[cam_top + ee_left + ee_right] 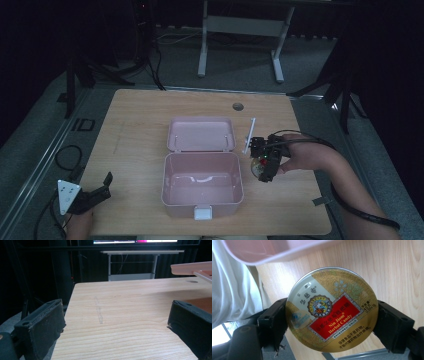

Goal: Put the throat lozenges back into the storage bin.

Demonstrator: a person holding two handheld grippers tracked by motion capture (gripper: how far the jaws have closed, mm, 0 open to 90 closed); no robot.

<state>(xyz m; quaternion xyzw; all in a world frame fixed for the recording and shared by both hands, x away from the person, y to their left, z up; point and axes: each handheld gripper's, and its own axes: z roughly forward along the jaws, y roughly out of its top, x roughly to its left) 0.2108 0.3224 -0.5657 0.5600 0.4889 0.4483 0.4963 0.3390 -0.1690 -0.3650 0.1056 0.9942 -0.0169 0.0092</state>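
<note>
A round gold candy tin [331,310] with a red label sits between the two black jaws of my right gripper [332,322], which is shut on its rim. From above, that gripper [265,159] is just right of an open pink box [202,183], with the tin [258,167] partly hidden under it. The box lid [201,134] lies flat behind the box. My left gripper [97,192] rests at the table's front left corner, jaws wide apart with nothing between them [115,322].
A thin white strip [249,136] lies on the wooden table [140,115] right of the lid. A round cable hole [238,106] sits near the far edge. A white desk frame [240,30] stands on the floor beyond.
</note>
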